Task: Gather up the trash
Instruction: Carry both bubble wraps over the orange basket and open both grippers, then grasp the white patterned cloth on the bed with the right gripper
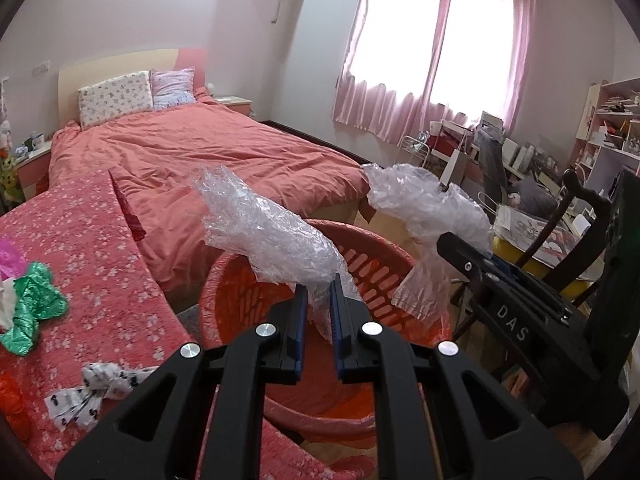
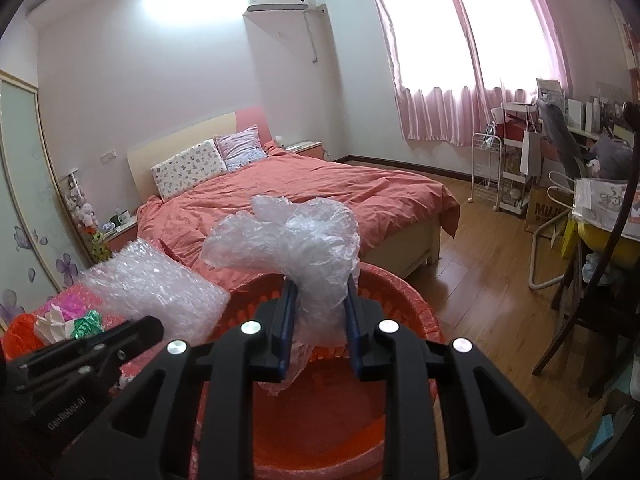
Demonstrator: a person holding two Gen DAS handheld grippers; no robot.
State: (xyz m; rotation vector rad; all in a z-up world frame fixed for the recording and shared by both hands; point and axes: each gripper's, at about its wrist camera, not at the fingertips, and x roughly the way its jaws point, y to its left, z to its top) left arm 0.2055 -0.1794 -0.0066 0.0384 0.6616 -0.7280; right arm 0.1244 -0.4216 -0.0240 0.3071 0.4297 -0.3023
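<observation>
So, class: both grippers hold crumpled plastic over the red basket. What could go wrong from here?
1. The bubble wrap in the left gripper reaches back over the bed, so it might drop outside the red basket.
2. The clear plastic in the right gripper is light and bulky; it may cling to the pads on release.

- The left hand-held gripper (image 1: 319,286) is matt black plastic with shiny metal screw heads and blue pads.
- The bubble wrap (image 1: 272,236) in it is clear, crinkled, glossy plastic film.
- The plastic wrap (image 2: 304,244) in the right hand-held gripper (image 2: 320,292) is thin, cloudy and creased.
- The basket (image 2: 404,300) is smooth red-orange plastic with a slotted wall.
- The bed (image 2: 320,184) wears matt, wrinkled coral cloth.
- The floor (image 2: 492,264) is glossy wood.
- The curtain (image 2: 448,112) is sheer pink cloth.
</observation>
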